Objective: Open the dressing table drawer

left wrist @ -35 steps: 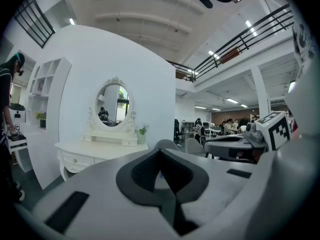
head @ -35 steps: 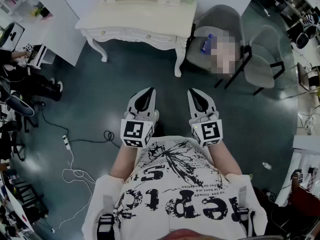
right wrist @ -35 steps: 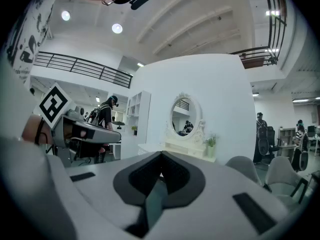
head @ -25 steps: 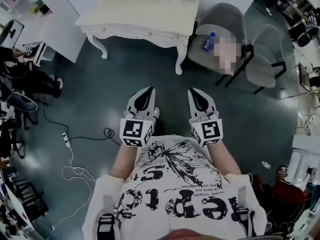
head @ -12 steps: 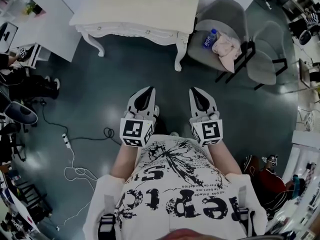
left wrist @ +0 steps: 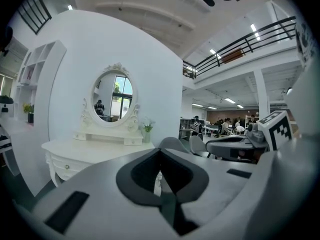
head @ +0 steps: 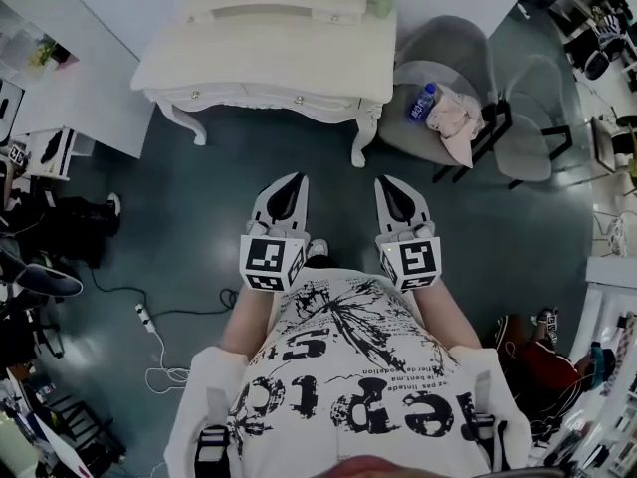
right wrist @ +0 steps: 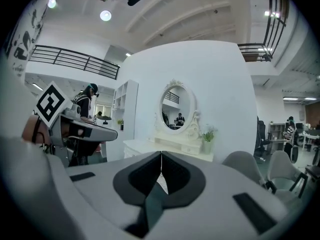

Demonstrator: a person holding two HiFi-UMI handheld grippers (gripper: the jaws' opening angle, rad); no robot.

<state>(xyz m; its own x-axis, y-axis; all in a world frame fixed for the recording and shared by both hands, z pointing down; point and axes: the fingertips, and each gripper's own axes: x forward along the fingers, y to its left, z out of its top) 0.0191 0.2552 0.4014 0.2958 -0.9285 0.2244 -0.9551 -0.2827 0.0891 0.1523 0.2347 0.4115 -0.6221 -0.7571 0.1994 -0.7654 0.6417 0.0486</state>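
White dressing table (head: 199,63) well ahead of both tools, drawer (head: 249,96) front facing them. Left gripper (head: 289,180) and right gripper (head: 390,183) pinched shut, empty, carried side by side, probably just for the approach.

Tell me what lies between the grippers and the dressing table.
Only bare dark floor separates the left gripper and right gripper from the dressing table, seen in the head view.
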